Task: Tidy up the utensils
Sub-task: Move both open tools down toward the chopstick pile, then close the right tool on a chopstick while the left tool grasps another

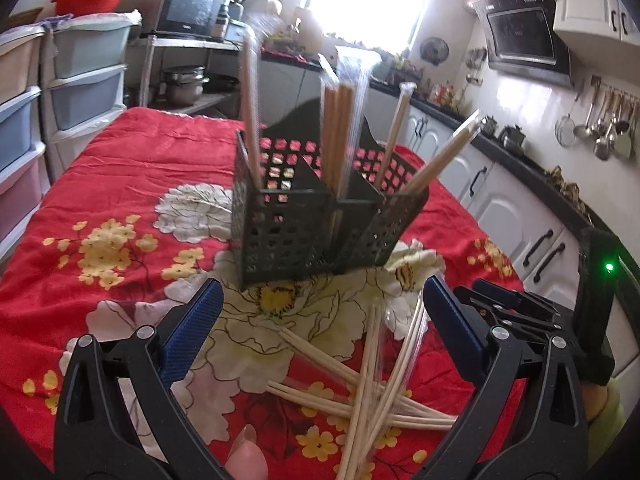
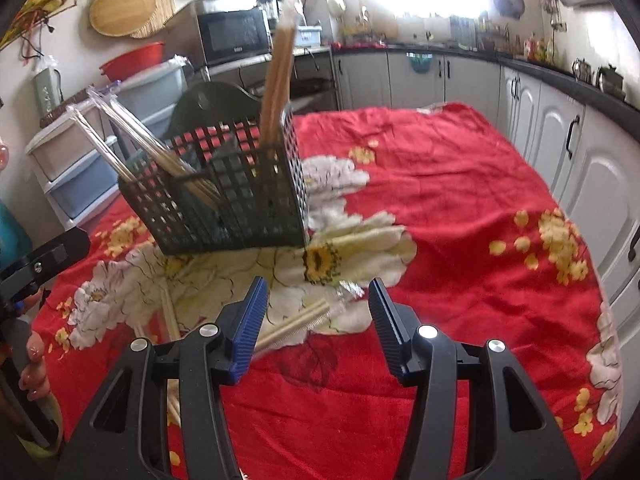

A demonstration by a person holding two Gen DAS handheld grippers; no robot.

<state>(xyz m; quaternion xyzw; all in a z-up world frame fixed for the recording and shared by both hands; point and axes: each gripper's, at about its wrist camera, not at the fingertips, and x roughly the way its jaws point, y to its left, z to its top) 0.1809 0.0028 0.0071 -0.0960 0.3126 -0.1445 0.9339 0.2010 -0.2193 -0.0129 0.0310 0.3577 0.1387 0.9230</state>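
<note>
A black perforated utensil basket point(image 1: 288, 236) with dividers stands on the red floral tablecloth point(image 1: 132, 152). Several wrapped chopstick pairs point(image 1: 338, 136) stand in its compartments. A loose pile of wrapped chopsticks point(image 1: 372, 384) lies on the cloth in front of it. My left gripper point(image 1: 322, 320) is open, above the pile and empty. In the right wrist view the basket point(image 2: 240, 208) is ahead to the left. My right gripper point(image 2: 316, 312) is open and empty, just above one wrapped chopstick pair point(image 2: 296, 328) on the cloth.
White cabinets point(image 2: 560, 148) with a dark counter run along the right side. Plastic drawer units point(image 1: 80, 80) and a microwave point(image 1: 188, 8) stand behind the table to the left. The right gripper's body point(image 1: 520, 308) is close on the left gripper's right.
</note>
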